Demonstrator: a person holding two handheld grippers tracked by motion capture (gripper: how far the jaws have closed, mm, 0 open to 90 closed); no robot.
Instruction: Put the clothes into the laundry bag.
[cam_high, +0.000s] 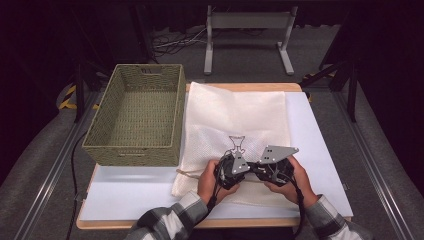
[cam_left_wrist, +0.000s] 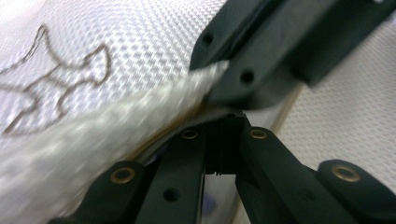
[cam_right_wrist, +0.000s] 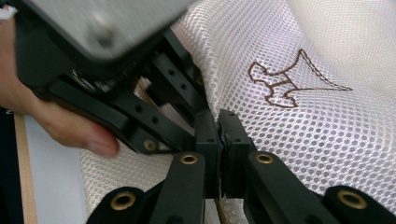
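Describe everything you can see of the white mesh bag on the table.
The mesh bag is cream-white netting with small round holes and a brown outlined figure stitched near its middle. It lies mostly flat on the table, right of the woven basket, its left edge next to the basket. A brownish cord trails off its near left edge. At the near end, the left gripper and right gripper are both shut on a raised fold of its fabric, close together.

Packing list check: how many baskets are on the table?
1. The woven green basket sits at the table's far left, beside the white mesh bag. Nothing else could hide another.
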